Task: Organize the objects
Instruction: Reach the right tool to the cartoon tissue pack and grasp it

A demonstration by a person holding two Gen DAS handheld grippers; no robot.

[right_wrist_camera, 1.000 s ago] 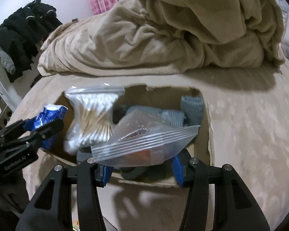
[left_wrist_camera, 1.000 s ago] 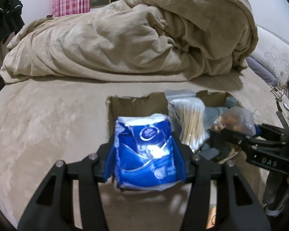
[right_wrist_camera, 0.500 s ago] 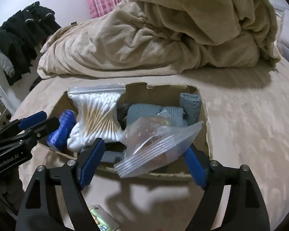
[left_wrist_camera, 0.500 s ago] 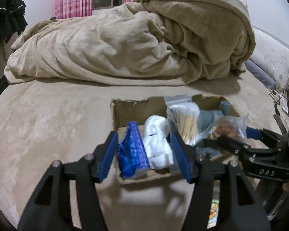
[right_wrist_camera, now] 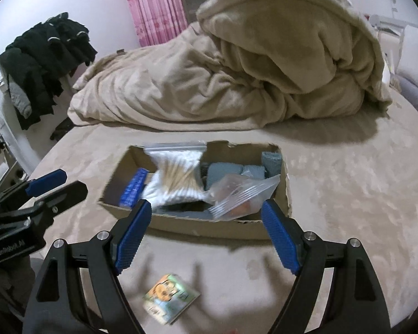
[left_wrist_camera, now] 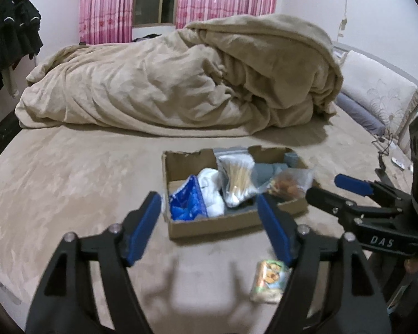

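A shallow cardboard box (left_wrist_camera: 209, 226) (right_wrist_camera: 200, 226) sits on the bed. Inside it lie a blue tissue pack (left_wrist_camera: 185, 201) (right_wrist_camera: 132, 190), a bag of cotton swabs (left_wrist_camera: 235, 175) (right_wrist_camera: 178, 178), grey cloths (right_wrist_camera: 225, 171) and a clear zip bag (left_wrist_camera: 288, 183) (right_wrist_camera: 237, 194) with something orange in it. My left gripper (left_wrist_camera: 209, 222) (right_wrist_camera: 53, 183) hangs above the box's near side, jaws opening, nothing between them. My right gripper (right_wrist_camera: 206, 232) (left_wrist_camera: 331, 189) is open and empty, raised over the box's near edge.
A small colourful packet (left_wrist_camera: 269, 281) (right_wrist_camera: 168, 297) lies on the bed in front of the box. A heaped beige duvet (left_wrist_camera: 181, 83) fills the back. Dark clothes (right_wrist_camera: 47, 55) hang at the left; a pillow (left_wrist_camera: 376, 94) is at the right.
The left gripper let go of the blue tissue pack and the right let go of the zip bag; both now lie in the box. Both grippers opened, rose and drew back.
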